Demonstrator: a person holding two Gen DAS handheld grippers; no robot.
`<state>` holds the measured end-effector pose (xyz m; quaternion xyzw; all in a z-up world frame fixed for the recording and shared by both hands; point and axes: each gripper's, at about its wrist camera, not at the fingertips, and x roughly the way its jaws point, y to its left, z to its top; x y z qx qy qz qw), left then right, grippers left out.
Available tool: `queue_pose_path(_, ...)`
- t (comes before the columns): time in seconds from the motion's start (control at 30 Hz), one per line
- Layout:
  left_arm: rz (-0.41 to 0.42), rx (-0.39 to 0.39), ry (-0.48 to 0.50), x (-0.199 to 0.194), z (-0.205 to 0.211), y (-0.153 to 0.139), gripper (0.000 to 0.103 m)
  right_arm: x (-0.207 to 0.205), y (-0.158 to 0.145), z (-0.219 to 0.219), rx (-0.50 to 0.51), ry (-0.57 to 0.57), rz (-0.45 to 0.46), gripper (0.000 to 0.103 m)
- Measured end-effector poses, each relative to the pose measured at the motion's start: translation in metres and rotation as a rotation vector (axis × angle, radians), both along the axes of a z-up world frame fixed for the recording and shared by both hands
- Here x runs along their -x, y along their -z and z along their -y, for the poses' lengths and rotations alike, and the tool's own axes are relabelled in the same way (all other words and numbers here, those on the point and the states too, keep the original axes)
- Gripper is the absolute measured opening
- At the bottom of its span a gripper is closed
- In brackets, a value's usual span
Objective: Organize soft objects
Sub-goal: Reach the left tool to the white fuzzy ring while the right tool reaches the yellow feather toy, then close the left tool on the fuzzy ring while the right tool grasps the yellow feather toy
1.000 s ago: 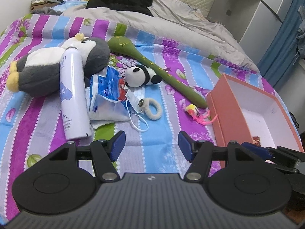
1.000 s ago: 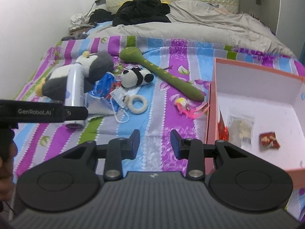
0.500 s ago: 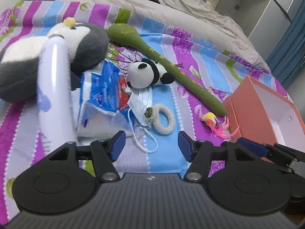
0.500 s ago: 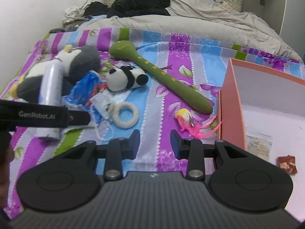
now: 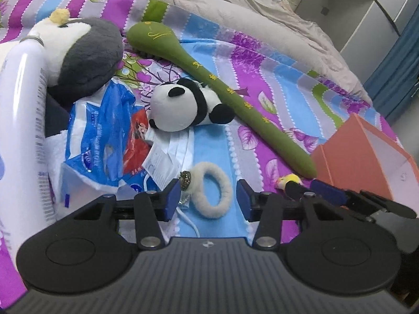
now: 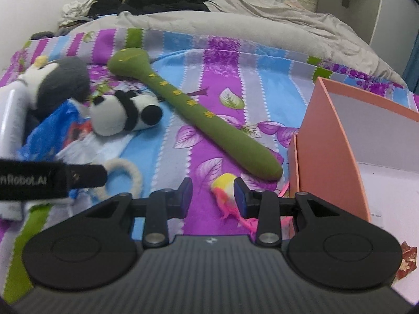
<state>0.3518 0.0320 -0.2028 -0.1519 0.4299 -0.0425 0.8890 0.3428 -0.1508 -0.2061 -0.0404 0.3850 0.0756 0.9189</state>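
Looking down the left wrist view first, I have the left gripper (image 5: 208,200) low over the striped bedspread (image 5: 275,83) with the fluffy white hair ring (image 5: 213,192) lying flat between its blue pads; the jaws have just been closing in, but neither pad presses the ring yet, so nothing is gripped. I line it up this way because a floppy loop is easiest pinched across its width. Behind it lie the small panda plush (image 5: 183,110), the long green plush stick (image 5: 222,86) and the big grey penguin plush (image 5: 83,52), with a white spray can (image 5: 21,120) and blue plastic packets (image 5: 104,130) crowding the left side. The orange box (image 5: 366,151) sits at the right, I judge as the drop spot. Switching to the right wrist view, my right gripper (image 6: 212,196) hangs partly open beside the little yellow-and-pink feathered toy (image 6: 225,191), which sits against the right-hand pad without being clamped. The box wall (image 6: 327,144) stands just beside it, so the carry should be short.
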Motion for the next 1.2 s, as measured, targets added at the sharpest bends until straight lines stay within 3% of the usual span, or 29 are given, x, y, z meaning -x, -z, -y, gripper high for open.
queue_pose_path(0.2, 0.015, -0.077, -0.003, -0.012, 0.008, 0.014, 0.051, -0.019, 0.017, 0.002, 0.013, 0.038, -0.023, 0.038)
queue_pose_path(0.37, -0.004, -0.105, 0.016, -0.022, 0.01, 0.028, 0.03, -0.028, 0.033, 0.004, 0.02, 0.054, -0.056, 0.043)
queue_pose_path(0.43, -0.019, -0.11, 0.027, -0.025, 0.011, 0.033, 0.023, -0.03, 0.037, 0.002, 0.028, 0.045, -0.066, 0.04)
queue_pose_path(0.6, -0.016, -0.099, 0.022, -0.025, 0.009, 0.034, 0.021, -0.028, 0.035, 0.004, -0.001, 0.035, -0.07, 0.033)
queue_pose_path(1.2, 0.009, -0.041, -0.006, 0.03, 0.005, -0.013, 0.021, 0.028, -0.015, 0.004, -0.097, -0.029, -0.061, 0.033)
